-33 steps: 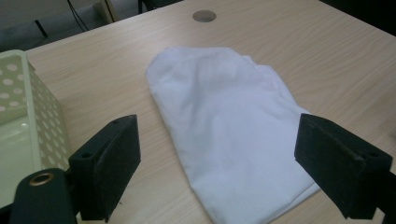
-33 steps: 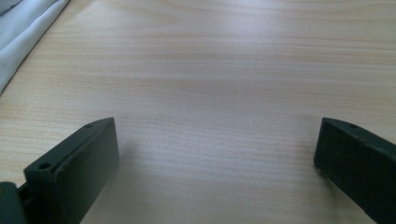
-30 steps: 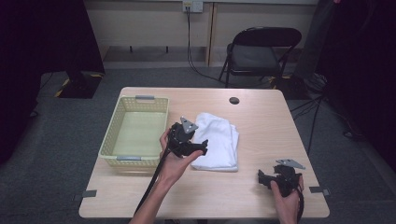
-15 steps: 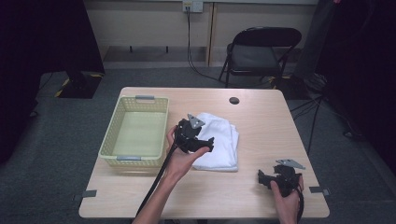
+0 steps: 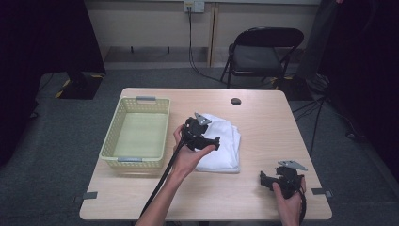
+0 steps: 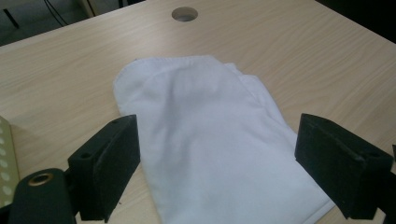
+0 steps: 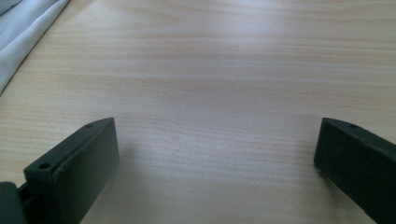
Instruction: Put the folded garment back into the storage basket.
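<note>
A folded white cloth point(image 5: 225, 147) lies flat on the wooden table point(image 5: 263, 127), just right of a yellow basket point(image 5: 136, 133). My left gripper point(image 5: 212, 142) hovers over the cloth's left part, its jaws open. In the left gripper view the left gripper point(image 6: 217, 135) spans the cloth point(image 6: 210, 121) with both black pads apart from it and nothing pinched. My right gripper point(image 5: 263, 179) rests low at the table's near right, held in a hand. The right gripper point(image 7: 215, 135) is wide open over bare wood, with the cloth's edge point(image 7: 21, 30) far off at the upper left.
The basket is empty and has a grey handle at each end; its corner point(image 6: 4, 156) shows in the left gripper view. A round cable hole point(image 5: 235, 101) sits at the table's far side. A black folding chair point(image 5: 263, 52) stands beyond the table. A cable trails from each gripper toward the near edge.
My left gripper has moved a little to the right, from the cloth's left edge to over the cloth. Its jaws stay open. The right gripper has kept still.
</note>
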{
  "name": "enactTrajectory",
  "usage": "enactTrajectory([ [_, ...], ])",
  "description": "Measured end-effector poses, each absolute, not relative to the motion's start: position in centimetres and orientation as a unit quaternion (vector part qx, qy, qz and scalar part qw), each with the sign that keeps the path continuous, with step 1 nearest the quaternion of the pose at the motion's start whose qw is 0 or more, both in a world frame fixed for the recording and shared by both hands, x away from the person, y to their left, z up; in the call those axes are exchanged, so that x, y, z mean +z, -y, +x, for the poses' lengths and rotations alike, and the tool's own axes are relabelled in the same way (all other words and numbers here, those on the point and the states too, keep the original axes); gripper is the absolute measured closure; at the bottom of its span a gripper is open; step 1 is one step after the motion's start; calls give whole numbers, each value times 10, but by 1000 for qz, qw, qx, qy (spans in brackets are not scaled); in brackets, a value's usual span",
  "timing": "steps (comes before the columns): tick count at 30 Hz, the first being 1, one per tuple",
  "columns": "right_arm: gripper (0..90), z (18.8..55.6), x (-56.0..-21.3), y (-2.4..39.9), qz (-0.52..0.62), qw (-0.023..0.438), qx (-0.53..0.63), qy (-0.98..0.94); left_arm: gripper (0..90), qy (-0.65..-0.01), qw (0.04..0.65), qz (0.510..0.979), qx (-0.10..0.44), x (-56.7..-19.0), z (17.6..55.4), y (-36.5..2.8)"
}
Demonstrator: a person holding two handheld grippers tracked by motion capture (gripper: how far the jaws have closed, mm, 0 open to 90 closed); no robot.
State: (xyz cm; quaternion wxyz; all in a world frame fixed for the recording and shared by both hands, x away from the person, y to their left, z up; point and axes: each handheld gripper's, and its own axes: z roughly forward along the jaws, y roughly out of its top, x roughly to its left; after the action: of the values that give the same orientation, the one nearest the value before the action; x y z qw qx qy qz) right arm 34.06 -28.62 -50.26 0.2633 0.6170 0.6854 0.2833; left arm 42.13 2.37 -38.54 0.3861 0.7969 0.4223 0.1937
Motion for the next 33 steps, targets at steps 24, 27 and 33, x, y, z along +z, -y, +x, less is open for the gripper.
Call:
enactTrajectory([
  [24,0,341,-503,286,617,263,283,-685,135,-435,352,813,161,-421,445,-3],
  [27,0,341,-503,286,617,263,283,-686,135,-439,346,814,156,-428,449,-1],
  [33,0,341,-503,286,617,263,283,-685,131,-447,341,814,145,-441,456,3],
])
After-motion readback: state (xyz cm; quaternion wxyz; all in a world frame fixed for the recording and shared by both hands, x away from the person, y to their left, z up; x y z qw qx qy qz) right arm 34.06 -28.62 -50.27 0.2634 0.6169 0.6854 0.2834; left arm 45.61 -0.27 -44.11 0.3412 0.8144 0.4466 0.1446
